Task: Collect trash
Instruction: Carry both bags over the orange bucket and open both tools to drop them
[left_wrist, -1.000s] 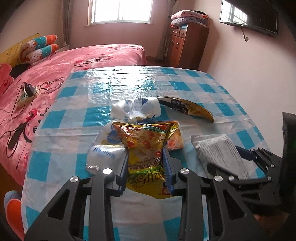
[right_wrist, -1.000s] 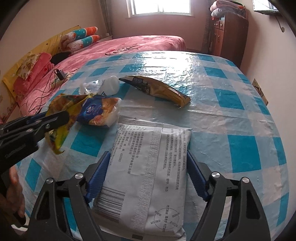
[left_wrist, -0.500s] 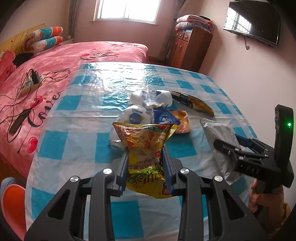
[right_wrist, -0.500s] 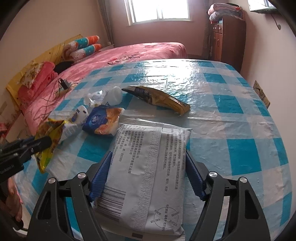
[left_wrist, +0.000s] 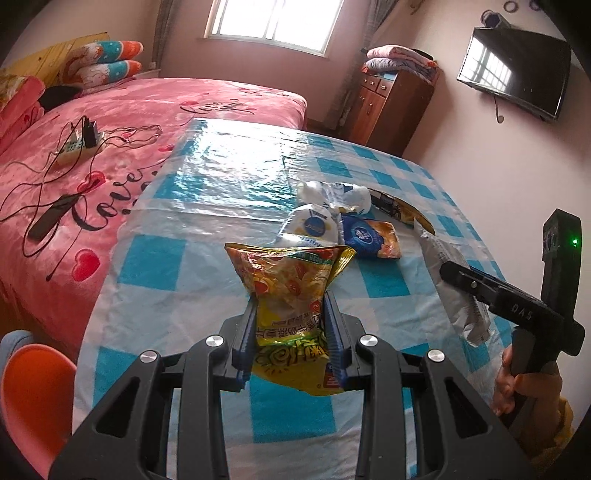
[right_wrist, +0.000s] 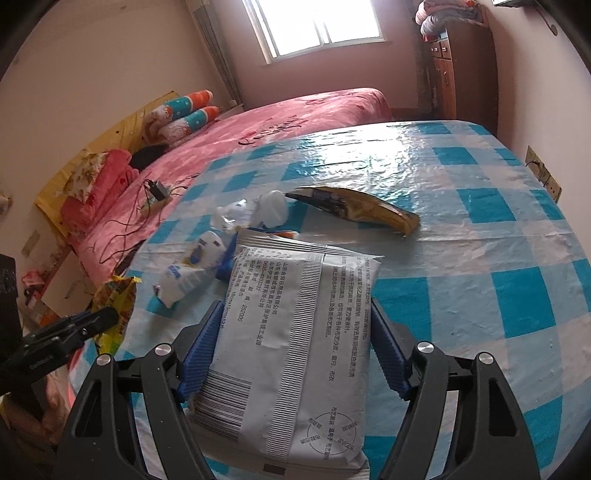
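Observation:
My left gripper (left_wrist: 290, 301) is shut on a crumpled yellow snack bag (left_wrist: 291, 273), held upright above the near left part of the table. My right gripper (right_wrist: 295, 306) is shut on a flat grey printed packet (right_wrist: 295, 332), its pads pressing both long edges. In the left wrist view that packet (left_wrist: 454, 291) hangs from the right gripper above the table's right side. On the cloth lie a white-and-blue tissue pack (left_wrist: 312, 229), a blue-and-orange pack (left_wrist: 369, 240), crumpled white plastic (left_wrist: 332, 194) and a dark gold wrapper (right_wrist: 362, 208).
The table (left_wrist: 221, 177) has a shiny blue-and-white checked cover. A pink bed (left_wrist: 92, 129) with cables and a charger runs along its left. An orange stool (left_wrist: 33, 387) stands at the near left corner. A wooden cabinet (left_wrist: 391, 107) and wall television (left_wrist: 513, 77) are behind.
My left gripper has carried the yellow bag leftward, away from the pile, uncovering the tissue pack. The right gripper has tilted a little, with the grey packet still in it.

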